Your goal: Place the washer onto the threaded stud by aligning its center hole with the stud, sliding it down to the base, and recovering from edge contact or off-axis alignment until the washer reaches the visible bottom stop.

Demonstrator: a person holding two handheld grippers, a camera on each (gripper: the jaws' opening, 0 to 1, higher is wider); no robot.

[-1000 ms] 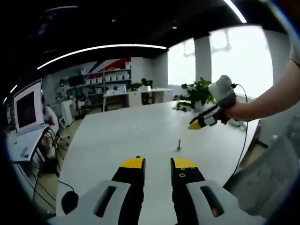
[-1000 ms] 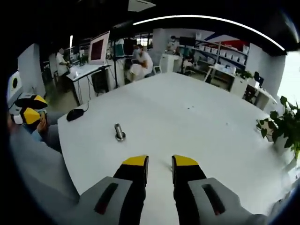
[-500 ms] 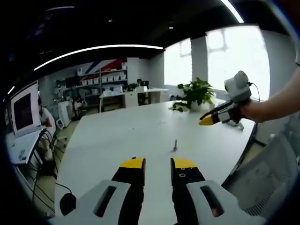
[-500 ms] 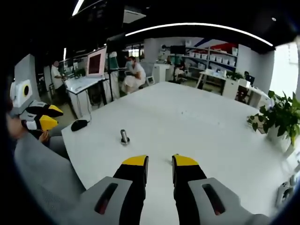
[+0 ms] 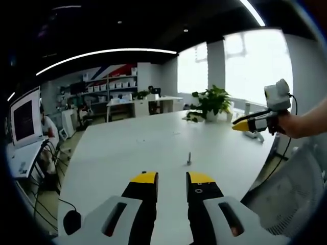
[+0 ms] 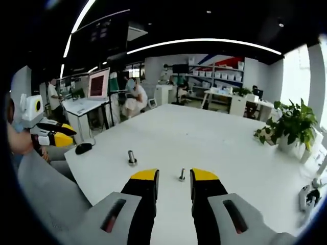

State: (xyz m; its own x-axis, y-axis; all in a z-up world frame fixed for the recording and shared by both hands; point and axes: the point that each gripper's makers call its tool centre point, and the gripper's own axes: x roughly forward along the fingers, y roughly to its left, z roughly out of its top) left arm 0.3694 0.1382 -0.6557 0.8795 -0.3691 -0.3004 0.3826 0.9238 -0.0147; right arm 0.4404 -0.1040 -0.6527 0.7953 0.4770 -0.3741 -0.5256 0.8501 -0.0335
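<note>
My left gripper view is looking from one edge across the broad white table (image 5: pixel 127 148) toward bright windows; my right gripper view is facing it from another side, both sharing the small upright metal stud (image 5: pixel 189 158) (image 6: pixel 182 175).

A long white bench (image 6: pixel 214 138) runs away down the room. Near its close end a short threaded stud (image 6: pixel 132 157) stands upright on its base, and just beside it a smaller bolt-like piece (image 6: pixel 182 175) also stands on end. A black mouse (image 6: pixel 83 148) rests at the corner, a potted plant (image 6: pixel 292 127) along the far side edge.
</note>
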